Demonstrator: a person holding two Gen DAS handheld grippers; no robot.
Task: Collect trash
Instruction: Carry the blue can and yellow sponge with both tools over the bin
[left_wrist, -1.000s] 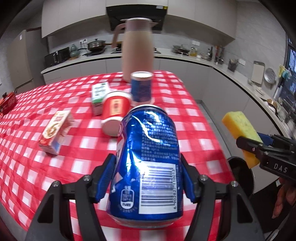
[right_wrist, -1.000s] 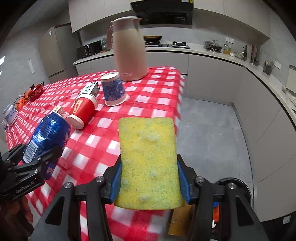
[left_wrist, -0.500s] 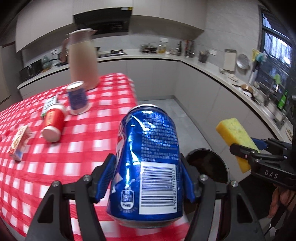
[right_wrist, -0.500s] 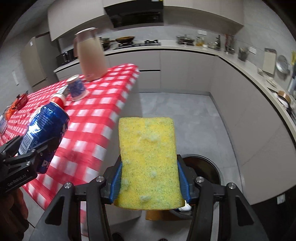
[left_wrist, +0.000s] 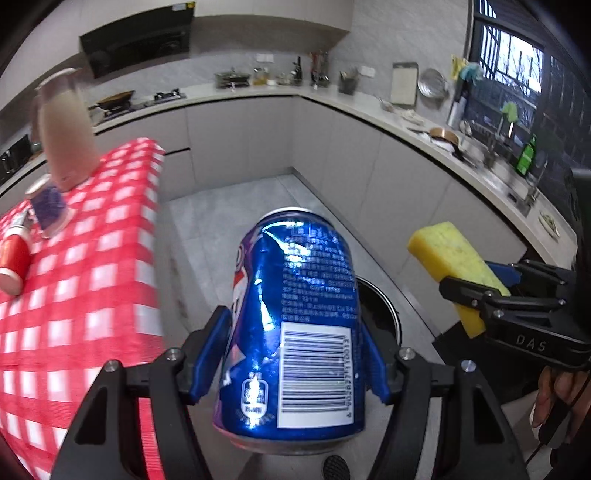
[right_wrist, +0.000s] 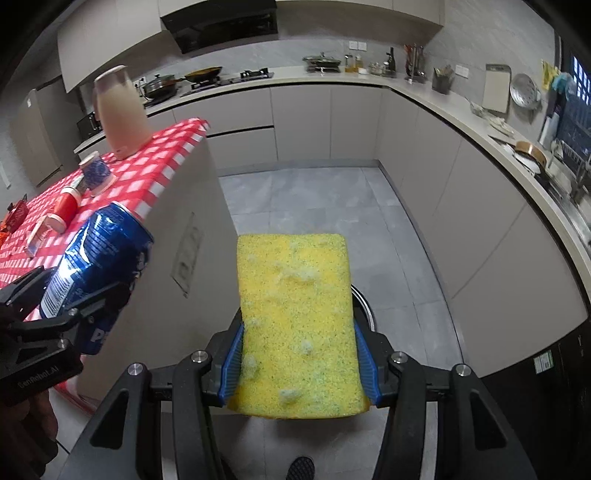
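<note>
My left gripper (left_wrist: 295, 354) is shut on a dented blue drink can (left_wrist: 295, 325), held in the air past the table's edge. The can also shows in the right wrist view (right_wrist: 96, 273). My right gripper (right_wrist: 295, 354) is shut on a yellow sponge (right_wrist: 295, 317), which also shows in the left wrist view (left_wrist: 454, 266). A round black trash bin (left_wrist: 380, 314) stands on the floor below and behind both, mostly hidden; its rim shows in the right wrist view (right_wrist: 364, 306).
The table with a red checked cloth (left_wrist: 85, 280) is to the left, carrying a red cup (left_wrist: 13, 258), a blue cup (left_wrist: 50, 206) and a beige jug (left_wrist: 64, 125). Grey cabinets (right_wrist: 461, 192) and a counter run along the back and right. The grey floor (right_wrist: 303, 199) lies ahead.
Both grippers swung right, away from the table and out over the floor near the bin, each keeping its hold. The table slid to the left of both views.
</note>
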